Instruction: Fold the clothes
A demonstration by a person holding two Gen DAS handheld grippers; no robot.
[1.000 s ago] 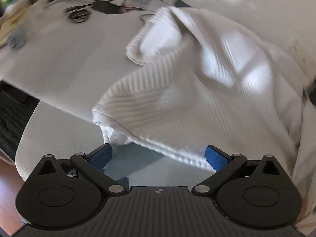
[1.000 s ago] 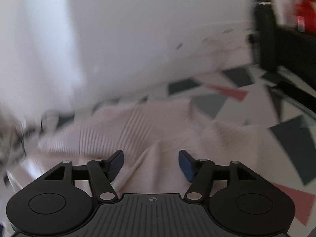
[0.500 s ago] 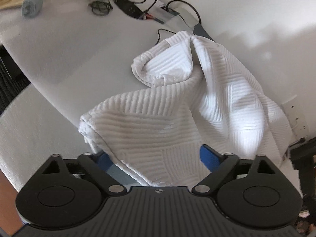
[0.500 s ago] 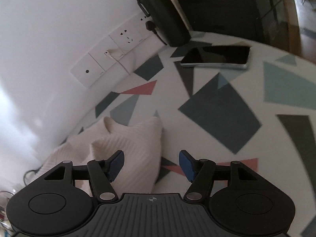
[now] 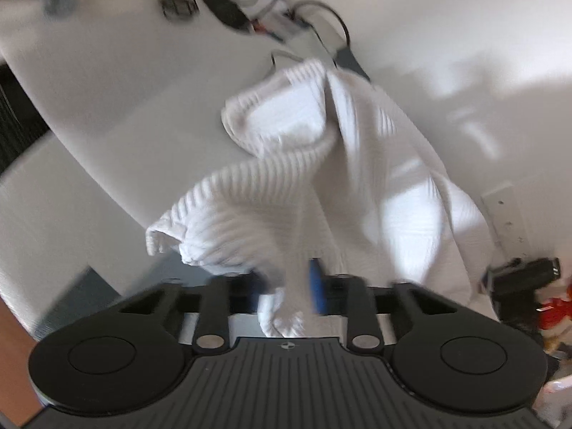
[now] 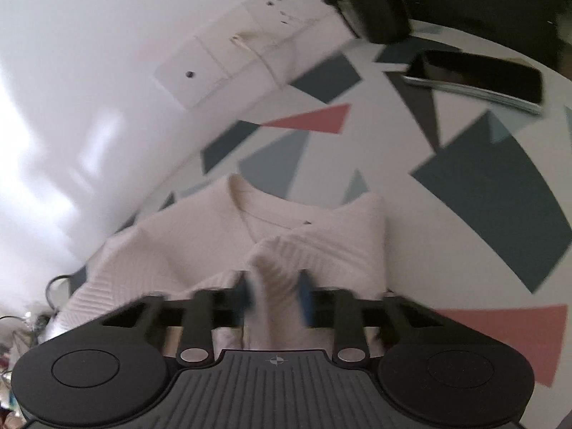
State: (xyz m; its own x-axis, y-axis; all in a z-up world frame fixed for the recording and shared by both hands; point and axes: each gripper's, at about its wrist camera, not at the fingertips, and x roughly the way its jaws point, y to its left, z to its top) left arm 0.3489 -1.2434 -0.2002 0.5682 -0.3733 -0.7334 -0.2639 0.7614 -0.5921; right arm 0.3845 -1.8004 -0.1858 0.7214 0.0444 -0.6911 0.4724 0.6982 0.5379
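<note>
In the left wrist view, the left gripper (image 5: 287, 287) is seen with jaws nearly closed on a bunched hem of the white sweater (image 5: 321, 186), heaped on the surface (image 5: 118, 82); slippage is risked by so small a bite.

In the right wrist view, the right gripper (image 6: 275, 293) is clamped on a fold near the sweater's collar (image 6: 271, 211); the phone (image 6: 475, 75) far right could be swept by a wide swing.

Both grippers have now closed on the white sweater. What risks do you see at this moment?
1. The left gripper pinches only a thin bunched fold of the sweater; it may slip out when pulled.
2. The right gripper seems to grip a crumpled fold below the collar, so the fold could come out uneven.
3. A phone lies near on the patterned table, and cables lie beyond the sweater; swinging cloth could drag them.
</note>
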